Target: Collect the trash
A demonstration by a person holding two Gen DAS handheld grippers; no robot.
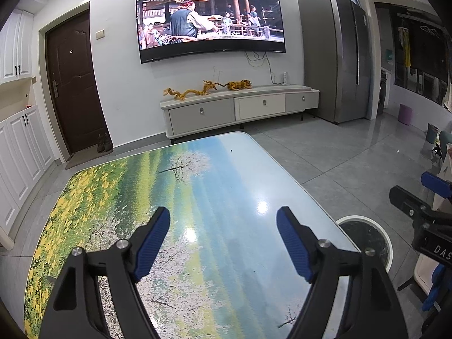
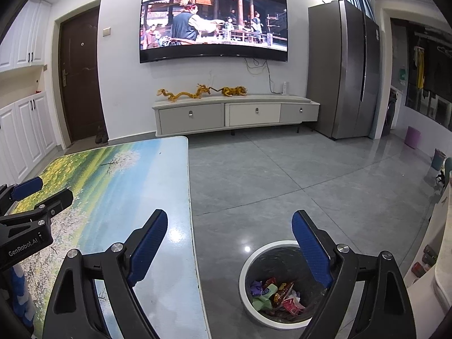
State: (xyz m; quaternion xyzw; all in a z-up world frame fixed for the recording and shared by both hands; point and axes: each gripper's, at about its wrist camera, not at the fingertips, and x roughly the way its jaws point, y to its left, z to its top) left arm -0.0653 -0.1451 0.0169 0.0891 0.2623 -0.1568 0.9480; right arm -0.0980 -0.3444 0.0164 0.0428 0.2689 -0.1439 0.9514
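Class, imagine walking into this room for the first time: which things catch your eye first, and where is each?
The big television glows on the far wall above the low cabinet. In front lies the table with its bright landscape print. On the floor to its right, the white bin holds colourful wrappers.

The glossy landscape-printed tabletop (image 2: 118, 186) lies bare beside the round white-rimmed, black-lined trash bin (image 2: 248, 257), whose mouth is unblocked from above; grey tiled floor (image 2: 282, 175) stretches open beyond both.

Left gripper (image 1: 223, 226), jaws wide apart, above landscape-print table (image 1: 113, 186); white-rimmed bin (image 1: 388, 250) beside it.
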